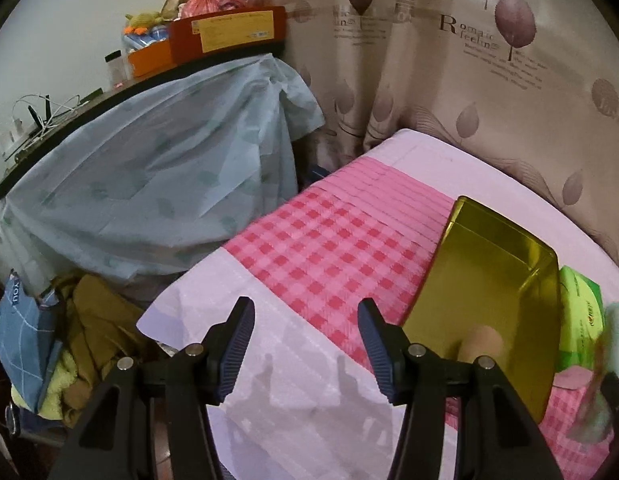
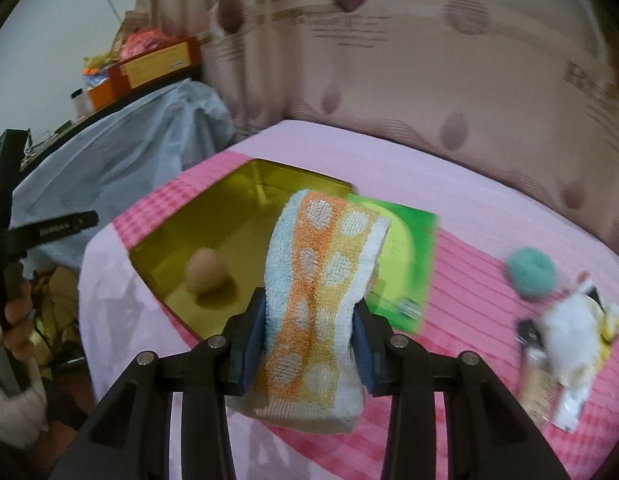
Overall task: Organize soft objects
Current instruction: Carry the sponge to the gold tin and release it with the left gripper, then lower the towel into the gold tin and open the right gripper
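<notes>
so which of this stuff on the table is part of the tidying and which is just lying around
Part of the job:
- folded towel, clamped in the right gripper
- gold tin, with a tan egg-shaped thing inside
- teal fluffy ring
- white plush toy
- left gripper, open and empty

Just lying about:
- green packet
- boxes on the shelf
- clothes pile

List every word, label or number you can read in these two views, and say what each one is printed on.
"Romantic feeling" (partly creased): curtain, left wrist view.
"YOU": blue checked cloth beside the bed.
Smaller lines under the curtain's heading: too small to read.
Yellow label on the red box: too small to read.
Print on the green tissue pack: blurred.
White lettering on the left gripper's black bar: blurred.
Curtain print in the right wrist view: blurred.
</notes>
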`<state>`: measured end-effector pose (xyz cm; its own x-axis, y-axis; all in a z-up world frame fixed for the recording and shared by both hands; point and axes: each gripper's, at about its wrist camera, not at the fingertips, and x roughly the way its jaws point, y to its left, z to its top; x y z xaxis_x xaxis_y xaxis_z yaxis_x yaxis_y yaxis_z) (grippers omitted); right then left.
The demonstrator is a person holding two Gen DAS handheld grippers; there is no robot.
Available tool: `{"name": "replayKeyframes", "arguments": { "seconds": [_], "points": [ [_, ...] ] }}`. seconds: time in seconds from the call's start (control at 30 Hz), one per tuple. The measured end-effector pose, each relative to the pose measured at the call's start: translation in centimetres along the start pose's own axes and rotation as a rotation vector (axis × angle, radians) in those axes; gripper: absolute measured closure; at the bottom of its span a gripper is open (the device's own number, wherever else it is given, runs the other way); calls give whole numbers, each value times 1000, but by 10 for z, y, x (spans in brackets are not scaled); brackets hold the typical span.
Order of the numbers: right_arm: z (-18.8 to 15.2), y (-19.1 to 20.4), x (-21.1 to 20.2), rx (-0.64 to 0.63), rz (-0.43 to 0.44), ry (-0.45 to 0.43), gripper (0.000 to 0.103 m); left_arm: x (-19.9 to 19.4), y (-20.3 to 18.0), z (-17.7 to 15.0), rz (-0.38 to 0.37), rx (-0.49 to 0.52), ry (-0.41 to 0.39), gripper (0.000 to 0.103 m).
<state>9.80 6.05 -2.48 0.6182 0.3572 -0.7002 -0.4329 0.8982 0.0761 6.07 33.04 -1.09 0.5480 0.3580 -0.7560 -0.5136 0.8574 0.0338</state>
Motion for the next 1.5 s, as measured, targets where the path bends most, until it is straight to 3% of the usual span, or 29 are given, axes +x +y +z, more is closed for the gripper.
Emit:
{"name": "replayKeyframes", "arguments": {
  "seconds": [0.3,0.73,0.9,0.97,1.0,1.07,1.5],
  "points": [
    [24,56,54,-104,40,55,67,6,12,2,10,-57,20,48],
    [38,70,107,-139,-13,120,67,7,16,3,11,-75,24,48],
    [37,71,116,-137,-21,136,59,7,15,3,9,-77,25,48],
    [36,71,116,-135,-24,127,53,7,15,3,8,-74,28,48],
    [37,71,114,-132,-22,121,43,7,14,4,9,-73,28,48],
    [38,71,109,-131,-15,102,33,7,14,4,7,-72,25,48],
    [22,44,37,-88,-2,-12,30,1,-2,2,0,1,-10,48]
  ]
}}
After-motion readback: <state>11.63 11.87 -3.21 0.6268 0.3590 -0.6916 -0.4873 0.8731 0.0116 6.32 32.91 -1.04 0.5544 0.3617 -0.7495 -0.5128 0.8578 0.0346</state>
